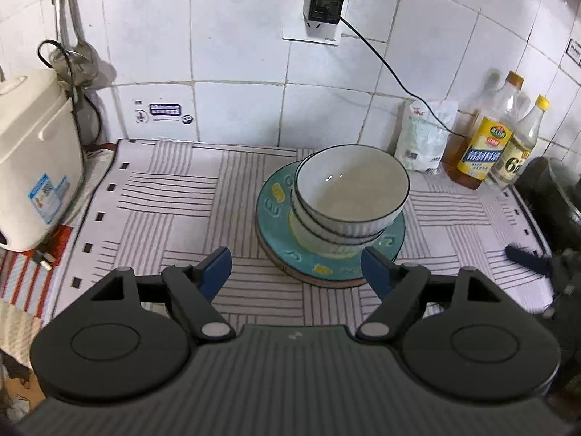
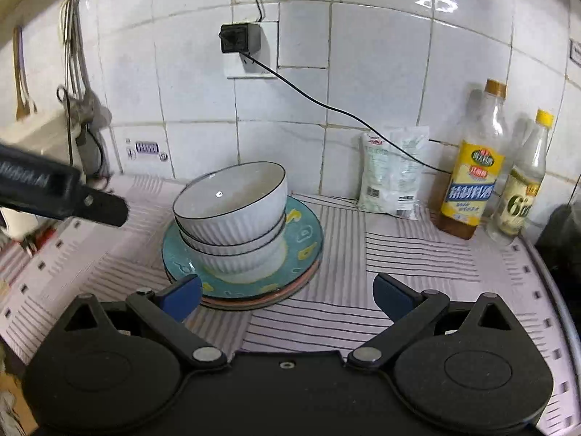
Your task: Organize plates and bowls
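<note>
Stacking step looking finished or nearly so. Three white ribbed ceramic bowls with dark rims [image 1: 348, 200] are sitting nested one inside another, centre of the left wrist view, on a teal round plate with yellow motifs [image 1: 279, 214]. The top bowl is showing empty and tilting slightly; the lower bowls' contents are hidden. In the right wrist view a pinkish plate edge [image 2: 250, 299] is peeking out under the teal one, so plates are piled beneath.

The whole stack is resting on the striped cloth-covered surface [image 1: 163, 196], in front of the white tiled wall [image 1: 236, 54].

Left hand-held gripper [image 1: 296, 267] is hanging released, jaws spread wide, nothing between them; the stack lies just beyond its tips. Right hand-held gripper [image 2: 287, 296] is likewise released and empty, with the plate edge near its left finger.

Two oil bottles with yellow labels [image 2: 472, 178] and a white packet [image 2: 392, 170] are standing at right, apart from the stack.

Judgement: no loose dishes in sight; next move, if any, calls for straightening the tilted top bowl with a gentle rim grip.
</note>
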Tool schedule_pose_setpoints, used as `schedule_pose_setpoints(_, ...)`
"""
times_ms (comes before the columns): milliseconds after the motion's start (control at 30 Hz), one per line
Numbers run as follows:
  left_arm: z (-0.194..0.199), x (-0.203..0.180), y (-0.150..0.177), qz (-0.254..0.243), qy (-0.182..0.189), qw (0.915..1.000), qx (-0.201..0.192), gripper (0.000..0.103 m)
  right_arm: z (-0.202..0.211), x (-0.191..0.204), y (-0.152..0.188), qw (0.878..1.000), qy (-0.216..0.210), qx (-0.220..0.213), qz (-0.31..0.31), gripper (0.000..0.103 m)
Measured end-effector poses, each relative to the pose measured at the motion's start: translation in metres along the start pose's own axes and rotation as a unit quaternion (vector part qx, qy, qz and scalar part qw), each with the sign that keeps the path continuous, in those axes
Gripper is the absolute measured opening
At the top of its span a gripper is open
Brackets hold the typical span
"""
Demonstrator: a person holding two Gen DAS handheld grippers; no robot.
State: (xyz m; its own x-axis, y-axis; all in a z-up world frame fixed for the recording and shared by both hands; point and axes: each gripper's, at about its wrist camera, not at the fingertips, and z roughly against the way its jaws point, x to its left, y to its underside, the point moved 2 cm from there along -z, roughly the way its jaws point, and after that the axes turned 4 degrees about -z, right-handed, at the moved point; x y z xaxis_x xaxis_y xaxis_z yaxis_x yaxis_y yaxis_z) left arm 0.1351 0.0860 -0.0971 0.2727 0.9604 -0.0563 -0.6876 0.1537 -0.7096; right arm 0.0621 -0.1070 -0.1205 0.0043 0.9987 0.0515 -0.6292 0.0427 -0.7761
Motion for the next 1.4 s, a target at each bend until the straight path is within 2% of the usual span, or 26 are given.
schedule_pose_setpoints(133, 0.01, -0.003, 0.006, -0.008, -0.008, 0.9999, 0.001, 0.084, 0.012, 0.0, -0.015, 1.0, 0.025, 0.009, 0.013, 0.102)
schedule_pose_setpoints(233, 0.018, -0.007, 0.008, -0.021, -0.014, 0.9997, 0.003, 0.087, 0.023, -0.003, -0.022, 0.999, 0.032, 0.017, -0.008, 0.102)
schedule_pose_setpoints(367, 0.029, -0.015, 0.009, -0.031, -0.019, 0.9993, 0.009, 0.088, 0.03, -0.01, -0.029, 0.997, 0.026, 0.06, -0.043, 0.102)
schedule_pose_setpoints(533, 0.048, -0.023, 0.007, -0.023, -0.017, 0.9995, 0.01, 0.102, 0.053, -0.018, -0.035, 0.996, 0.029, 0.068, -0.057, 0.102)
schedule_pose_setpoints(767, 0.069, -0.03, 0.011, -0.029, -0.042, 0.9985, 0.018, 0.103, 0.083, -0.033, -0.032, 0.992, 0.055, 0.069, -0.085, 0.102)
schedule_pose_setpoints(933, 0.073, -0.03, 0.015, -0.032, -0.052, 0.9976, 0.033, 0.103, 0.091, -0.04, -0.031, 0.988, 0.055, 0.094, -0.109, 0.102)
schedule_pose_setpoints(1233, 0.074, -0.029, 0.016, -0.023, -0.066, 0.9966, 0.044, 0.103, 0.098, -0.041, -0.026, 0.989, 0.064, 0.106, -0.083, 0.102)
schedule_pose_setpoints(1400, 0.079, -0.034, 0.016, -0.031, -0.067, 0.9967, 0.035, 0.103, 0.101, -0.041, -0.026, 0.989, 0.065, 0.111, -0.077, 0.102)
